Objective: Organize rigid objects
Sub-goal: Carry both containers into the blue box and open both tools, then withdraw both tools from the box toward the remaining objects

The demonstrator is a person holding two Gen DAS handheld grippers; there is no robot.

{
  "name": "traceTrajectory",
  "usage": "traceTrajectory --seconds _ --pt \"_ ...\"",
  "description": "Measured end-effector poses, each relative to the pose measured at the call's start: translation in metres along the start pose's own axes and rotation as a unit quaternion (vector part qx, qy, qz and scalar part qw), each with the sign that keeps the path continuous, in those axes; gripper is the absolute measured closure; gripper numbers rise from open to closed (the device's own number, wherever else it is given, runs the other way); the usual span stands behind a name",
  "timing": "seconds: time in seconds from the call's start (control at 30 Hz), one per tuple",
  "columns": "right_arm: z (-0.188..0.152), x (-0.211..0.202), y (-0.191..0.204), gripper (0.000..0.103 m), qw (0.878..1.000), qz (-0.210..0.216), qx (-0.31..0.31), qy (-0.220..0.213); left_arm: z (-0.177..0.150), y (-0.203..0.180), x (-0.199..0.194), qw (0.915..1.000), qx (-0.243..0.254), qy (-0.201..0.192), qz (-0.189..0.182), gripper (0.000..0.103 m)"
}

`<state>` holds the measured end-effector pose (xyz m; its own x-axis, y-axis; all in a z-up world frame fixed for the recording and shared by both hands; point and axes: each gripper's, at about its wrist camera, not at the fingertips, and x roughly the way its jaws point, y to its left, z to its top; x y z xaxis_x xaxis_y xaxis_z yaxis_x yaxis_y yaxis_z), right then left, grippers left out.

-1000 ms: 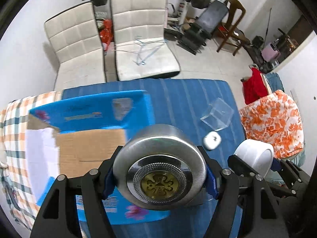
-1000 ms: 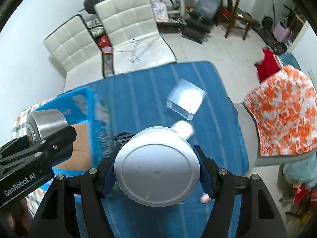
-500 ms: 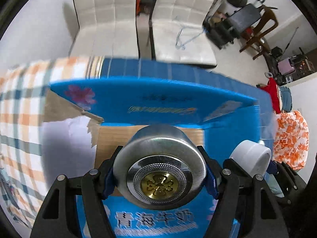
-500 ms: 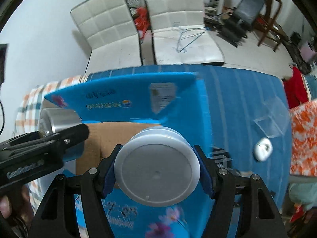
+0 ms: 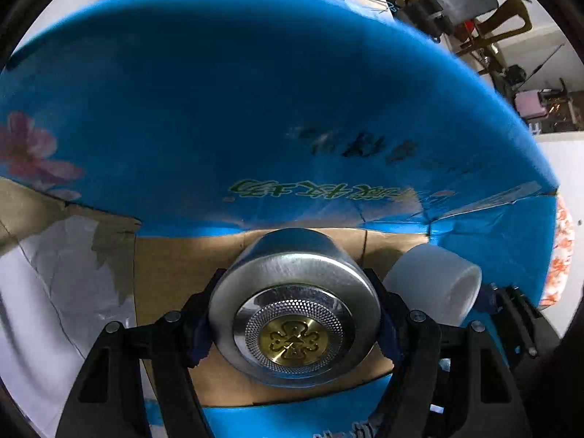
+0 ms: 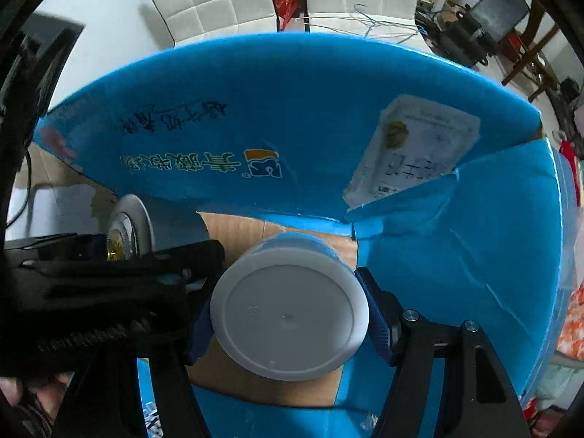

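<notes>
- Left hand-held gripper (image 5: 294, 323) clamped on a round brushed-steel tin with a brass emblem lid (image 5: 294, 314), low inside an open blue printed cardboard box (image 5: 255, 109), over its brown floor.
- Right hand-held gripper (image 6: 288, 319) clamped on a white plastic lidded jar (image 6: 288, 310), just beside the tin, inside the same box.
- Step in hand, probably: setting both down in the box.
- Next, likely: lowering to the floor, then opening the jaws, each item kept clear of the other.
</notes>
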<state>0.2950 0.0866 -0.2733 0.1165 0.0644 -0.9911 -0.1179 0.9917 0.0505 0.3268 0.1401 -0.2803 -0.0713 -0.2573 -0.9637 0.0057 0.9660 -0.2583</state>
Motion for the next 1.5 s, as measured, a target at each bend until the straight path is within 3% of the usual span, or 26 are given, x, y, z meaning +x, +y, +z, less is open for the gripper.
traceTrajectory --seconds 0.5,0.57,0.63,0.77,0.87,1.0,1.13,1.37,1.5 --pt "0.021 0.010 -0.008 0.030 0.999 0.013 -0.018 0.035 -0.006 -0.006 -0.007 0.9991 -0.034 0.020 0.017 0.033" --pt "0.025 0.009 -0.013 0.025 0.999 0.012 -0.014 0.031 -0.008 -0.007 -0.011 0.9992 -0.029 0.018 0.021 0.033" --pt "0.025 0.003 -0.015 0.022 1.000 0.008 -0.012 0.024 -0.011 -0.010 -0.018 0.9992 -0.024 0.011 0.031 0.026" --pt "0.017 -0.012 -0.021 0.017 1.000 -0.008 -0.007 0.010 -0.021 -0.020 -0.036 0.9982 -0.005 -0.007 0.059 0.001" --pt "0.005 -0.023 -0.027 0.004 1.000 -0.005 0.004 0.010 -0.039 -0.005 -0.044 0.9979 -0.006 -0.024 0.059 0.000" --pt "-0.017 -0.034 -0.031 0.003 1.000 0.000 0.023 0.013 -0.052 0.009 -0.069 0.9967 -0.021 -0.057 0.054 0.000" --pt "-0.043 -0.049 -0.034 0.003 0.999 0.000 0.040 0.010 -0.071 0.020 -0.089 0.9932 -0.018 -0.086 0.076 0.000" --pt "-0.074 -0.097 -0.033 0.003 0.998 -0.014 0.050 -0.033 -0.098 0.015 -0.117 0.9860 0.001 -0.129 0.106 0.000" --pt "-0.085 -0.137 -0.019 0.003 0.997 -0.020 0.051 -0.060 -0.122 0.016 -0.142 0.9827 0.003 -0.159 0.095 0.000"
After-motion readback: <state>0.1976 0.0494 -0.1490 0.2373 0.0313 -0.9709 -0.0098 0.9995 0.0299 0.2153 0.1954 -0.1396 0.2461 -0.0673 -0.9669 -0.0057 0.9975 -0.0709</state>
